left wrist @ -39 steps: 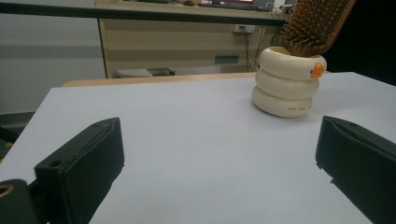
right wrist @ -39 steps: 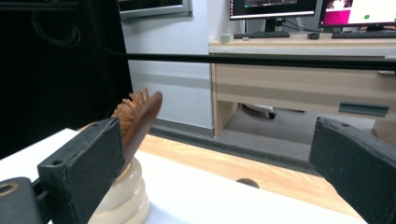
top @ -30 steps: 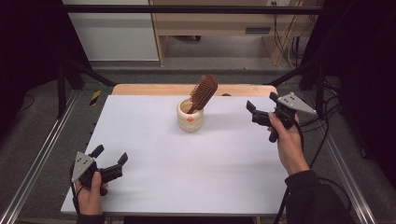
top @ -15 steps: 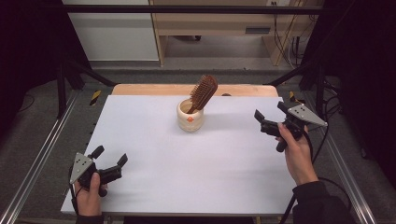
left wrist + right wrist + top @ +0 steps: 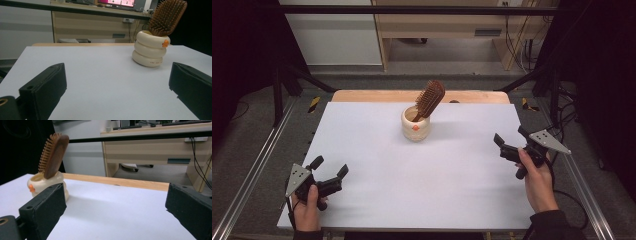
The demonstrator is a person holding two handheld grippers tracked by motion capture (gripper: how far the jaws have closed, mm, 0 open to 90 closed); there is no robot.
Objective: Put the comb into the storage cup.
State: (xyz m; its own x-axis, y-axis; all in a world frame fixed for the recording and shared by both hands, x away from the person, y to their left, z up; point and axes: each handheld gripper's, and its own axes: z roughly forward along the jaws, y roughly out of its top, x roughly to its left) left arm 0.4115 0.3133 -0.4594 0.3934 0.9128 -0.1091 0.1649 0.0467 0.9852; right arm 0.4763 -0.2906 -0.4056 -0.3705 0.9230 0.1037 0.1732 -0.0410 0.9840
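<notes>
Toward the table's far edge, the hairbrush [image 5: 430,98] stands head-up in the cup [image 5: 416,125], leaning right; both grippers' jaws gape empty.

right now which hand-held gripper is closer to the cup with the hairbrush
Right. The right hand-held gripper sits right of the cup; the left hand-held gripper is farther, at the near-left corner.

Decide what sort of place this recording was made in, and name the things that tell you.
Probably a lab or office workroom set up for recording: a white table framed by metal rails, a wooden desk behind with trailing cables, and a monitor on it.
</notes>
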